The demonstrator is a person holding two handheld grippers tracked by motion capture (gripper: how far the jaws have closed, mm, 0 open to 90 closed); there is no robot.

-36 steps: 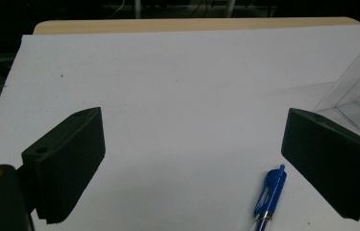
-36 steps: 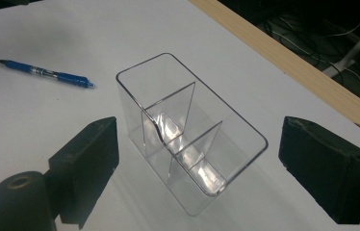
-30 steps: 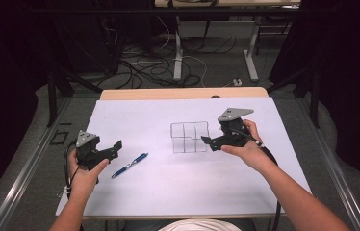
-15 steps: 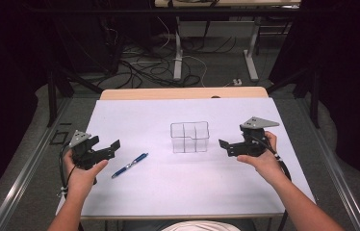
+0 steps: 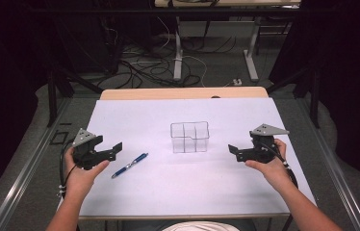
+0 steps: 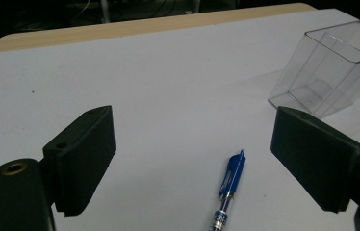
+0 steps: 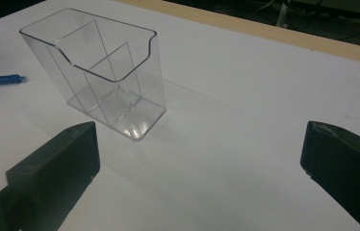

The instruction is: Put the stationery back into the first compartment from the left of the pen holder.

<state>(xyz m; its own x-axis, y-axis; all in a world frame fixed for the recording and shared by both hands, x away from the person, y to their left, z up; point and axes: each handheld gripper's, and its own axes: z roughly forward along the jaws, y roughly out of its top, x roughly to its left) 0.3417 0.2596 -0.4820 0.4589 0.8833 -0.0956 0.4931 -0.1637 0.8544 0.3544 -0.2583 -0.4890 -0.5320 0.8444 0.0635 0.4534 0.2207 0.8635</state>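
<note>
Nothing here is reading as text. The pen (image 6: pixel 229 186) is showing a small printed band on its barrel near the lower edge of the left gripper view, but the marks are too blurred to make out. No labels or numbers are appearing elsewhere.

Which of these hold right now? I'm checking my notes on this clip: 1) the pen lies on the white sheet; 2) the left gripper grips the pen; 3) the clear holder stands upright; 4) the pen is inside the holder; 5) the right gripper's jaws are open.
1) True: the blue pen lies flat on the white sheet.
2) False: the left gripper is open, its jaws off the pen.
3) True: the clear holder stands upright.
4) False: the pen lies beside the holder, towards the left gripper.
5) True: the right gripper is open and holds nothing.
</note>
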